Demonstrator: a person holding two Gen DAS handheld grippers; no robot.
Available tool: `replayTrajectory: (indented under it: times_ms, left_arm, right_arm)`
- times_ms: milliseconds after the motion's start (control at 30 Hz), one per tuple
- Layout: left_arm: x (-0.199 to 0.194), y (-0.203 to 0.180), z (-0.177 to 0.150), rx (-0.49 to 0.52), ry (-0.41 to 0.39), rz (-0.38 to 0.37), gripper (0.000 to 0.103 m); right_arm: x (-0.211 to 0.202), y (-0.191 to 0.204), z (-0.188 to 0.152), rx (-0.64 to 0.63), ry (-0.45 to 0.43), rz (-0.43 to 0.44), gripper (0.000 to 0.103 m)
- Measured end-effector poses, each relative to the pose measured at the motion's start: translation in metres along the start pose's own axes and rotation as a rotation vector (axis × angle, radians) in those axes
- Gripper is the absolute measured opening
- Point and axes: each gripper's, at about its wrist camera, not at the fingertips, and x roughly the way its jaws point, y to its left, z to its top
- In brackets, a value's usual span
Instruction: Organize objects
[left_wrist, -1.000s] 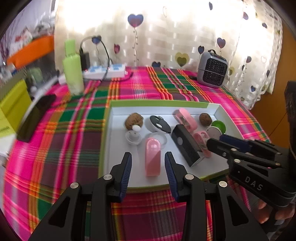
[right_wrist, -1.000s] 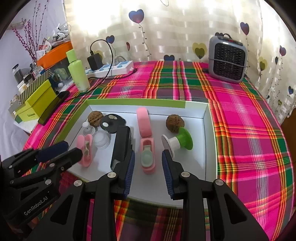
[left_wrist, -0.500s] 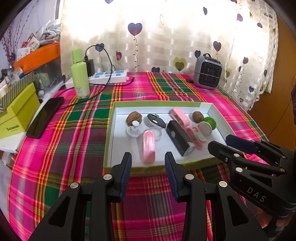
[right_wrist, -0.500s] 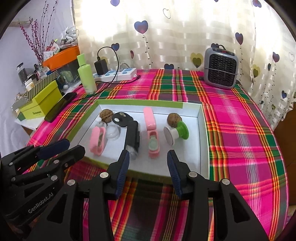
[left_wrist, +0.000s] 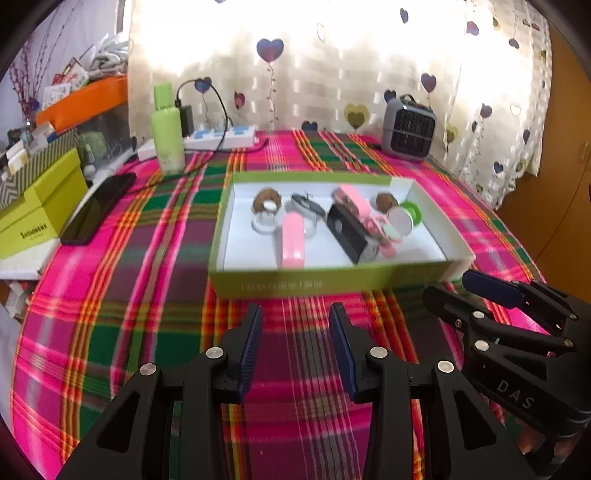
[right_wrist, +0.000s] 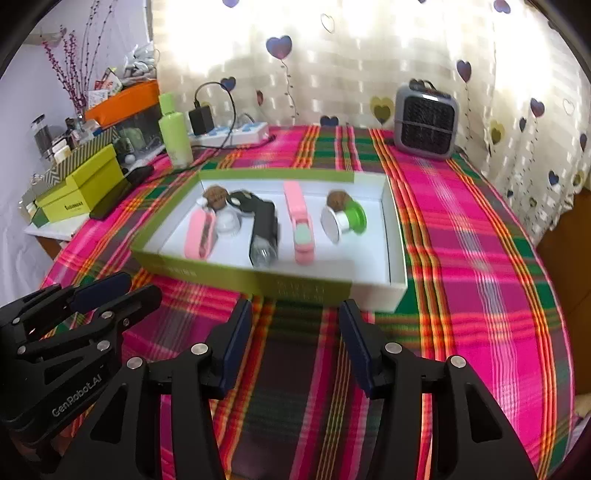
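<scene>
tray (left_wrist: 332, 284) ahead of both jaws | L/R empty | R opening

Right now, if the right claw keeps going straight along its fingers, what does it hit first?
Most likely the near wall of the green box, just ahead of the right claw, whose jaws are opening and empty. It may meet the plaid tablecloth first; depth is unclear.
</scene>
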Motion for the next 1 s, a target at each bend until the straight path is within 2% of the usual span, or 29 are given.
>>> replayTrajectory:
  times_ms: [333,700,767,1000]
  left_arm:
    - [0.013,0.003,-0.016,-0.017,0.064,0.032,0.037]
    - [0.017,0.003,-0.020,-0.015,0.075,0.047,0.042]
    - [0.017,0.003,-0.020,-0.015,0.076,0.046,0.043]
    - [0.020,0.005,-0.018,-0.019,0.080,0.028,0.052]
  right_arm:
    - [0.016,-0.003,-0.021,0.011,0.093,-0.051,0.050]
    - [0.017,-0.003,-0.022,-0.008,0.088,-0.098,0.051]
    - [0.017,-0.006,-0.022,0.001,0.088,-0.118,0.060]
    - [0.019,-0.010,-0.021,0.026,0.093,-0.127,0.064]
